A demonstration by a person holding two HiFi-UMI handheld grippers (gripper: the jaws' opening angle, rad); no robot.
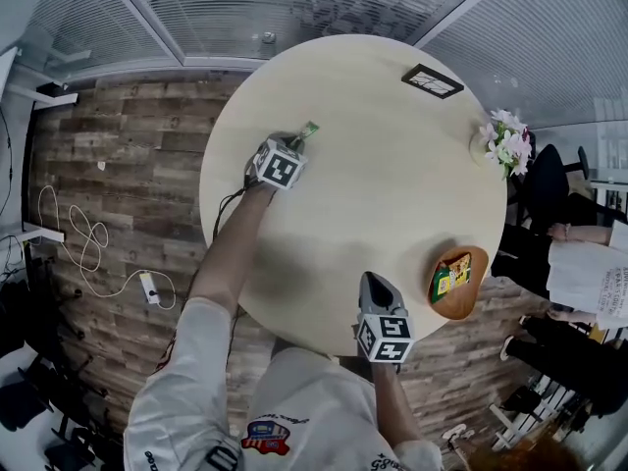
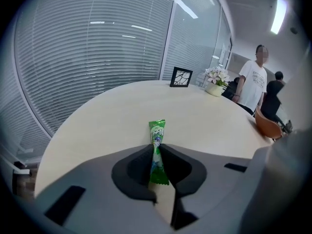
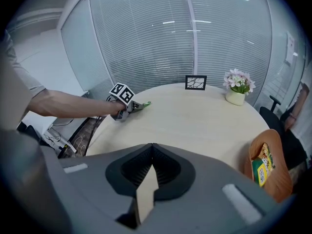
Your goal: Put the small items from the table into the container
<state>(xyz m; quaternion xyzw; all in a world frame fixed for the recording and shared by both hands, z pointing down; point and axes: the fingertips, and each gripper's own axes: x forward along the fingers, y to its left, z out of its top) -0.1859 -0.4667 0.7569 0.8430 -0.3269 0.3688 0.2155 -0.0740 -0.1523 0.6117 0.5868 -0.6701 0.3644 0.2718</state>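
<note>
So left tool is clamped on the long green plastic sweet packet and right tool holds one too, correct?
No: the right tool is shut and empty, as the right gripper view shows. The left tool is indeed clamped on the long green plastic sweet packet.

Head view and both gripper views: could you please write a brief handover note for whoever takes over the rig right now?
Left gripper: shut on the green sachet, low over the table.
Right gripper: shut, empty, at the near edge.
Container: at the table's right edge, already holding packets.
Left to do: carry the sachet over and drop it in; I see no other packets lying loose.
</note>
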